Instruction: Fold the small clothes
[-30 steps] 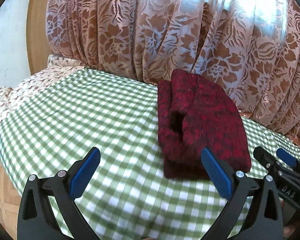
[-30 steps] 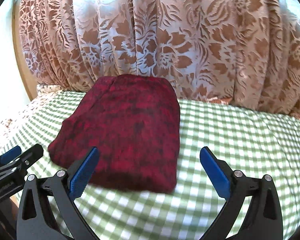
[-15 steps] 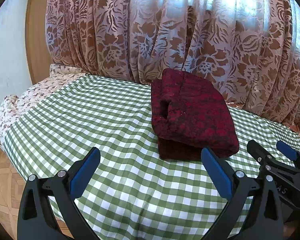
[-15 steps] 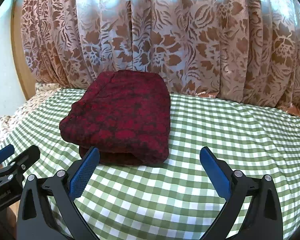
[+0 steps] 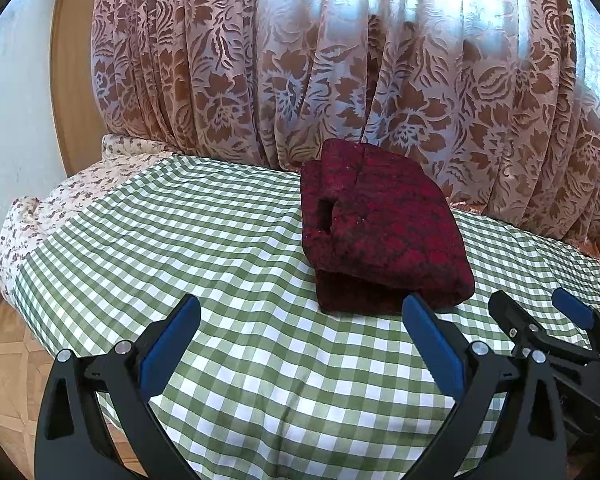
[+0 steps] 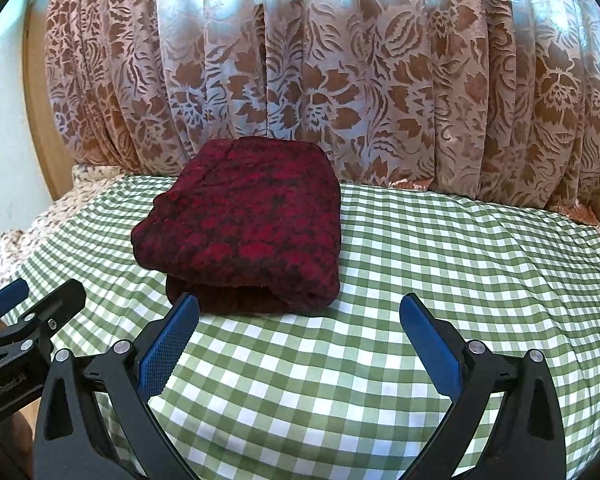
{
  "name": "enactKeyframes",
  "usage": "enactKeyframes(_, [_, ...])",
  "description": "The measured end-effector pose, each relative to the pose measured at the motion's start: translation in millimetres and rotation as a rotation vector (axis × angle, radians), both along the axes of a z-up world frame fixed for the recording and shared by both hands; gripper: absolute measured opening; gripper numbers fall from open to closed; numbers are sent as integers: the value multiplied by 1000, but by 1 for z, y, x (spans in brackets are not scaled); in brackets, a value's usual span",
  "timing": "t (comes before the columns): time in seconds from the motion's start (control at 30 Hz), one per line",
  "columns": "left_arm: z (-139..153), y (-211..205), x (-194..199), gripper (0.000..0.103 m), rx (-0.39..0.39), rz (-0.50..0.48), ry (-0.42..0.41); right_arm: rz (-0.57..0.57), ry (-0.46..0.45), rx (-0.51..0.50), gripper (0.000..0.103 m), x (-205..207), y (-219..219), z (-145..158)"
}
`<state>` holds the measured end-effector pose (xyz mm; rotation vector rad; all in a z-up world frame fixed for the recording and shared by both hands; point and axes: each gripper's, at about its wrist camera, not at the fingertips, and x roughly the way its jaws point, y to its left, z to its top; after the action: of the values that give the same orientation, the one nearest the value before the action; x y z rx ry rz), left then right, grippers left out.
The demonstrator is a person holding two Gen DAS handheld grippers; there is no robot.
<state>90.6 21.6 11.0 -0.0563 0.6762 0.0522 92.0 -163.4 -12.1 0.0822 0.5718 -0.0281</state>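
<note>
A dark red knitted garment [image 5: 380, 232], probably a small sweater though its cut cannot be made out, lies folded into a thick rectangular bundle on the green-and-white checked cloth [image 5: 220, 248] that covers the surface. In the left wrist view it sits right of centre, just below the floral curtain [image 5: 340, 80]; in the right wrist view it sits left of centre.

The left tongs [image 5: 296, 340] are spread wide and hold nothing, hanging above the checked cloth in the lower part of the frame, near the bundle's front edge but apart from it. The right tongs [image 6: 298, 338] are likewise released and empty, with the left blue pad [image 6: 168, 348] just before the bundle's lower corner.

Judging by the doubled layers and rounded front fold, the folding itself looks done and the step in hand is the finish. What remains, if anything, is tidying: a small gap shows at the left side of the bundle in the left wrist view, so a light press or tuck there would square it. Otherwise the next move calls for another garment, and none is in view.
</note>
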Motion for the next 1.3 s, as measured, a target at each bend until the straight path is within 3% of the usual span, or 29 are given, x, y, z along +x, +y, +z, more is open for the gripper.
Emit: enactKeyframes(1.3, [12,4,-11,101,-6,6,-32,12,-16,-5,99,-8,5,5])
